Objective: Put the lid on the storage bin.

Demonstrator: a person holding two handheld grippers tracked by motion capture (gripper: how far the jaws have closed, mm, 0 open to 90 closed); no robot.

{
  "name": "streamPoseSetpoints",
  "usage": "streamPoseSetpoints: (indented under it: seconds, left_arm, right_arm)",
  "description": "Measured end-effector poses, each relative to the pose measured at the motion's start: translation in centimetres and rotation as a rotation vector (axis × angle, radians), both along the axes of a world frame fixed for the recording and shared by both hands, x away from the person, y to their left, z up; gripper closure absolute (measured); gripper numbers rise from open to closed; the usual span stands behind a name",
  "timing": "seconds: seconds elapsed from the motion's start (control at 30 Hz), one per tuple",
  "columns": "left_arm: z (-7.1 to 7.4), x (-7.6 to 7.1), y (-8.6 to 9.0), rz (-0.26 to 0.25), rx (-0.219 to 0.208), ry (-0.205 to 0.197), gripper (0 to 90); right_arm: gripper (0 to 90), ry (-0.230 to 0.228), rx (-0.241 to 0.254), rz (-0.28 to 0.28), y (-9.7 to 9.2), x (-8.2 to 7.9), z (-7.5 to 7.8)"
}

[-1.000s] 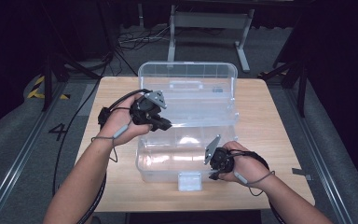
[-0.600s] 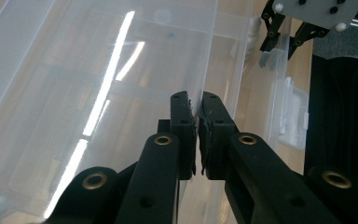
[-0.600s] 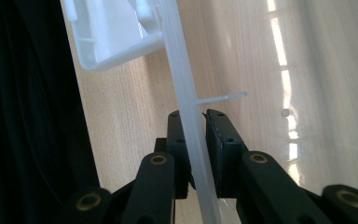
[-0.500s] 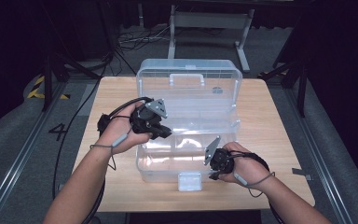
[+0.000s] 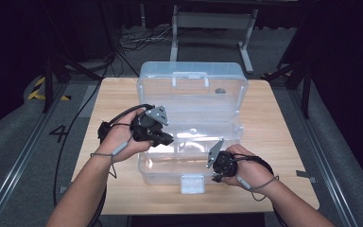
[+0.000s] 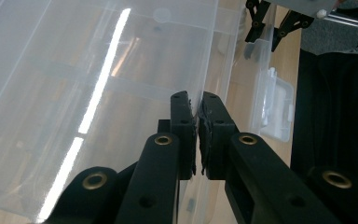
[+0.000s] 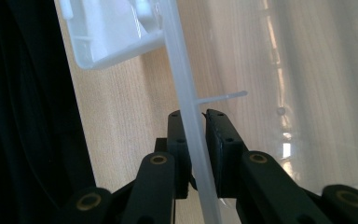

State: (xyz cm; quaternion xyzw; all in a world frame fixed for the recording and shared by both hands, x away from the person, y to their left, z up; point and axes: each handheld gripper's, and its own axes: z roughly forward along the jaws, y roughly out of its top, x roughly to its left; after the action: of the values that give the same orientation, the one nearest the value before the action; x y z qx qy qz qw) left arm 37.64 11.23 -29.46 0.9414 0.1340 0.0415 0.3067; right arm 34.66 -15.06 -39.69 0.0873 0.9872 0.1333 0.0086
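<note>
- Right tool (image 5: pixel 216 166): nearest the person, at the front edge of the clear plastic storage box (image 5: pixel 191 132), just right of its white latch (image 5: pixel 192 183). Jaws closed narrow on the box's front wall (image 7: pixel 191 135).
- Left tool (image 5: pixel 163 138): at the left side of the box, jaws clamped narrow on a thin clear edge (image 6: pixel 199 109); whether this edge belongs to the lid or an inner tray cannot be determined.
- Box: sits at the centre of the wooden tabletop (image 5: pixel 283 127), lid (image 5: pixel 191 82) raised at the rear, handle uppermost.
- Progress, as judged: box unlatched and open; both grips established. Closing and latching, or removing the inner part, remains.
- The left gripper view shows the latch and the right tool (image 6: pixel 270 23) beyond the wall; the high view shows the overall layout.
</note>
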Motion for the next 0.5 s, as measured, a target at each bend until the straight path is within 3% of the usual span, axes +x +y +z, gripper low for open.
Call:
streamPoseSetpoints:
  seconds: [0.5]
  left_arm:
    - [-0.23,-0.36,-0.14,-0.007,0.013,0.007,85.2]
  right_arm:
    - [79.7,-0.034,-0.017,-0.011,0.10,-0.43,0.04]
